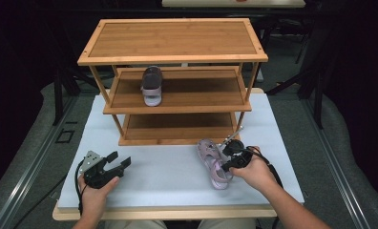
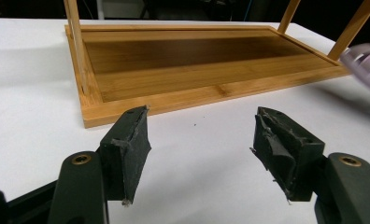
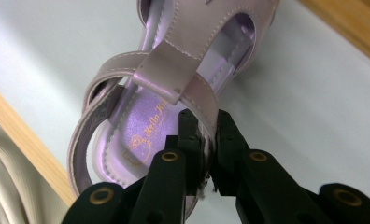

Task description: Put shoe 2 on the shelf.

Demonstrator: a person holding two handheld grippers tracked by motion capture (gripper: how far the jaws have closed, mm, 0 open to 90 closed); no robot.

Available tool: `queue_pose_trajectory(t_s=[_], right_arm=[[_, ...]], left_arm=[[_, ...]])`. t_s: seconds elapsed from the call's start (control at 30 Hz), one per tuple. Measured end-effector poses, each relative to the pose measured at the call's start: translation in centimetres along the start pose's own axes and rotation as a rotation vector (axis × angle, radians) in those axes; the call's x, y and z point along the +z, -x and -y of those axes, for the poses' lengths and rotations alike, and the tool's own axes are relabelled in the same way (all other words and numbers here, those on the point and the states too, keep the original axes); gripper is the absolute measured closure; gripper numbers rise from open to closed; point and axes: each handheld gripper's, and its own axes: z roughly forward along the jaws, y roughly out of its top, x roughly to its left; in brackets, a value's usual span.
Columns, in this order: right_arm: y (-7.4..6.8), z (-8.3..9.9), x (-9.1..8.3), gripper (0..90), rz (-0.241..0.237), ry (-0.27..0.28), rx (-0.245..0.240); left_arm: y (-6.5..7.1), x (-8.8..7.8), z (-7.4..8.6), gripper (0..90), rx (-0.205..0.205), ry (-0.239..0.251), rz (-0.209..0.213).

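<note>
White cloth covers the surface (image 1: pixel 177 181), and a wooden rack (image 1: pixel 173 52) with three shelves stands at the far side. Dark room lies all around.

My right gripper (image 3: pixel 206 140) has its jaws pinched nearly together on the side strap of a purple sandal (image 3: pixel 174 79). One jaw is inside the shoe and one is outside, with the strap squeezed between them. In the high view the sandal (image 1: pixel 213 162) sits near the right front corner of the rack, just in front of the bottom shelf, with my right gripper (image 1: pixel 234 155) on its right side. I cannot tell if the sandal rests on the cloth or hangs a bit above it.

A second purple sandal (image 1: pixel 152 86) stands on the middle shelf, toward the left.

My left gripper (image 1: pixel 114 164) rests low on the left of the surface. Its jaws stand wide apart with nothing between them. They face the bottom shelf (image 2: pixel 197 60).

That bottom shelf is bare wood with a small raised edge in front. The middle shelf has free space to the right of the shoe. Between my two grippers the cloth is bare. The front edge of the surface is close to my hands.
</note>
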Motion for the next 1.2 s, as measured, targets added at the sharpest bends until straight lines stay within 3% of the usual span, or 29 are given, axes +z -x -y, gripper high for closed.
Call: queue_pose_trajectory(t_s=[0.13,0.33,0.57,0.63,0.7,0.8,1.03,1.2], right_arm=[[-0.7,1.7,-0.8,83.6,0.023,0.148,-0.01],[-2.0,4.7,-1.9,83.6,0.064,0.461,0.014],[-4.1,6.8,-3.0,83.6,0.177,0.835,0.066],[-4.7,7.1,-3.4,83.7,0.221,0.905,0.08],[-5.0,7.2,-3.5,83.7,0.231,0.976,0.092],[-5.3,7.0,-3.9,83.7,0.226,1.024,0.103],[-4.9,5.7,-4.4,83.7,0.214,1.034,0.125],[-4.4,3.6,-4.7,83.6,0.212,1.026,0.104]], left_arm=[[0.0,0.1,0.1,35.8,0.0,-0.002,0.0],[0.0,0.3,0.1,35.8,0.001,-0.01,-0.005],[-0.3,0.3,0.2,35.8,-0.004,-0.009,-0.012],[-0.3,0.4,0.2,35.8,-0.006,-0.008,-0.013],[-0.4,0.4,0.2,35.8,-0.007,-0.011,-0.016],[-0.5,0.3,0.2,35.8,-0.005,-0.014,-0.018],[-0.5,0.4,0.2,35.8,-0.004,-0.013,-0.021],[-0.5,0.4,0.3,35.8,-0.006,-0.014,-0.016]])
